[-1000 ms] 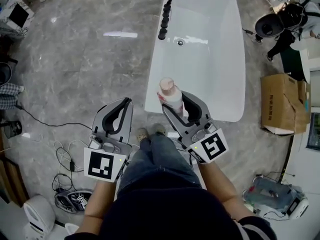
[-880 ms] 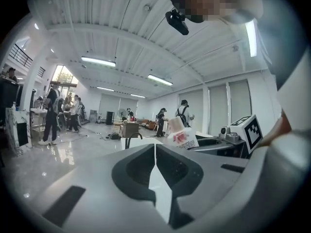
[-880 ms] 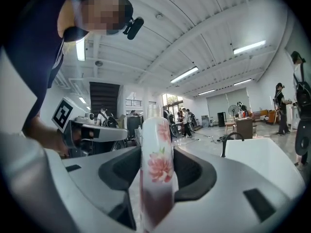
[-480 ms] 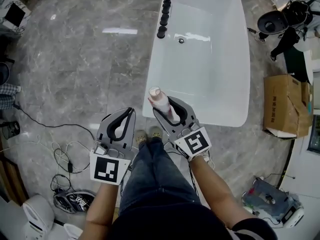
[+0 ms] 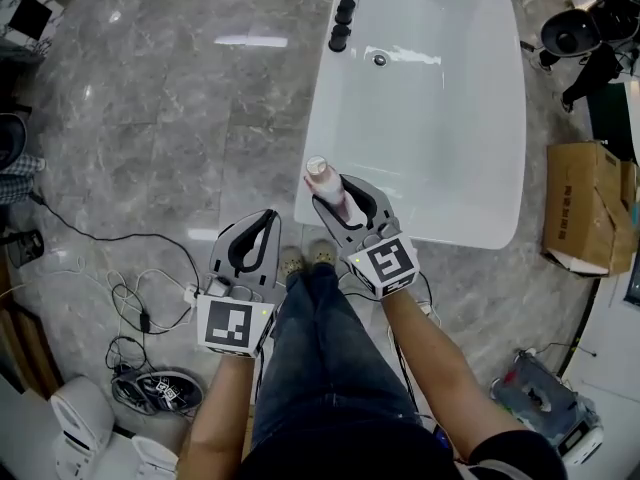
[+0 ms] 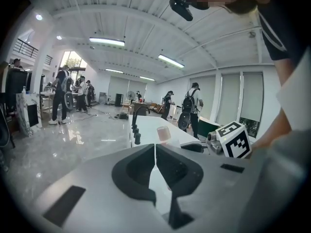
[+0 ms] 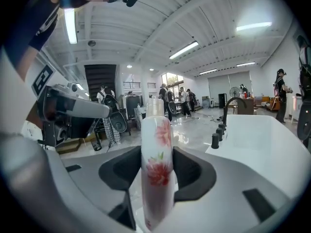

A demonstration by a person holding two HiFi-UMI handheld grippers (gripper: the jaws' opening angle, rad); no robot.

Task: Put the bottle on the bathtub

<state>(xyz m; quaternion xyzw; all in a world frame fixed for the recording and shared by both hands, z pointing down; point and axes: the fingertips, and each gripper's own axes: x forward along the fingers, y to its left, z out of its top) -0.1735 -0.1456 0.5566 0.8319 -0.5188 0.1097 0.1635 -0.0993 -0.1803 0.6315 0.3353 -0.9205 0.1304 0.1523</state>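
Observation:
A white bottle (image 5: 328, 186) with red flowers and a pale cap sits upright in my right gripper (image 5: 338, 194), which is shut on it; the right gripper view shows the bottle (image 7: 156, 165) pinched between both jaws. The bottle hangs over the near left corner of the white bathtub (image 5: 496, 168). My left gripper (image 5: 258, 234) is shut with nothing in it, held over the grey floor to the left of the tub. The left gripper view shows its jaws (image 6: 155, 152) touching, with the bottle's cap (image 6: 164, 134) and the tub (image 6: 146, 135) beyond.
A black tap (image 5: 344, 8) with knobs stands on the tub's far left rim. Cables (image 5: 140, 298) trail across the marble floor at the left. A cardboard box (image 5: 588, 206) lies right of the tub. Several people (image 6: 63, 93) stand far back in the hall.
My right gripper and the bottle have dropped lower and sit closer to the tub's near left corner. The left gripper has stayed shut, shifting slightly right.

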